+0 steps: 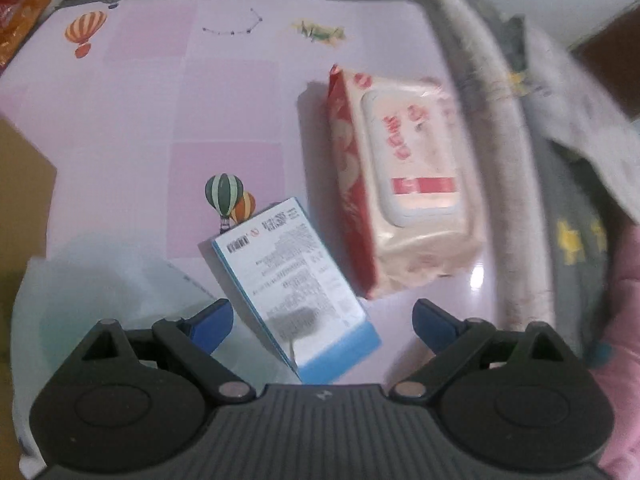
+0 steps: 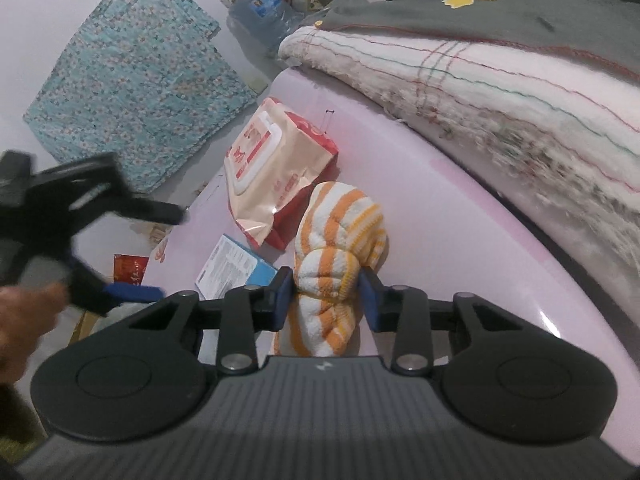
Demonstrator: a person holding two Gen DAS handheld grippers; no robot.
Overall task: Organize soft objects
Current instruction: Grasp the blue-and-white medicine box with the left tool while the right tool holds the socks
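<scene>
My left gripper [image 1: 322, 320] is open and empty, its blue fingers either side of a white-and-blue box [image 1: 294, 292] lying on the pink table [image 1: 160, 120]. A red-and-cream wet-wipes pack [image 1: 400, 184] lies beyond it to the right. My right gripper [image 2: 326, 298] is shut on an orange-and-white striped rolled towel [image 2: 340, 248] that rests on the table [image 2: 440, 220]. The wipes pack [image 2: 272, 168] and the box [image 2: 232, 268] lie just past the towel. The left gripper [image 2: 132, 292] shows blurred at the left of the right wrist view.
A folded white blanket with coloured stitching [image 2: 520, 112] and grey cloth [image 2: 520, 8] lie along the table's right edge. A crumpled clear plastic bag [image 1: 100, 280] lies at the near left. A teal patterned cushion [image 2: 136, 80] and a water jug [image 2: 264, 12] stand beyond the table.
</scene>
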